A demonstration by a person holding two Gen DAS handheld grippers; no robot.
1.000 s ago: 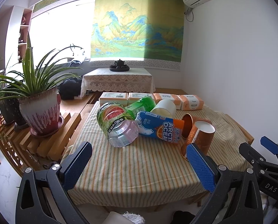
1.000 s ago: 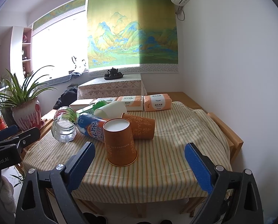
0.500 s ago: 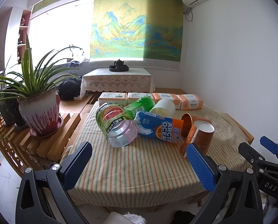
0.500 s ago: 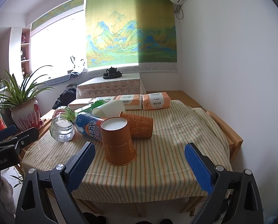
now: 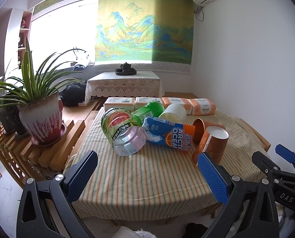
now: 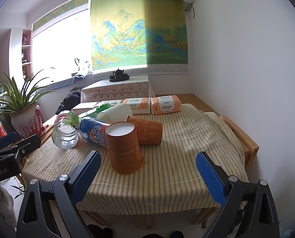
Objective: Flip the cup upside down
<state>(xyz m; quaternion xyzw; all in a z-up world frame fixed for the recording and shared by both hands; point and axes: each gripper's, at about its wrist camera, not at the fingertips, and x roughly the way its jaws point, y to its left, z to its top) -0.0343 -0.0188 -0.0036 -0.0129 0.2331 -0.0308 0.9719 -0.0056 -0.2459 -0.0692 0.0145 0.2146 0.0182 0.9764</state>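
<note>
So the orange paper cup (image 6: 125, 148) is sitting mouth-down on the striped tablecloth (image 6: 187, 158), white base facing up, near the front middle of the table. It's standing on its own, nothing gripping it. The right gripper (image 6: 148, 176) hangs at the near edge with its blue pads spread wide apart and empty; the cup sits just beyond the gap, a bit left of centre. The left gripper (image 5: 147, 176) is also spread wide with nothing between the pads, and from its view the cup (image 5: 211, 145) is off to the right, partly behind the right-hand pad.

Right behind the flipped cup there's a second orange cup (image 6: 145, 130) lying on its side. To the left is a blue Arctic Ocean can (image 6: 94, 131) on its side, plus a clear plastic jar (image 6: 65, 132) tipped over. Further back, a white cup (image 6: 115, 113) lies down in front of a row of tissue packs (image 6: 166, 105). Potted plant (image 5: 40, 117) on the slatted bench far left.
</note>
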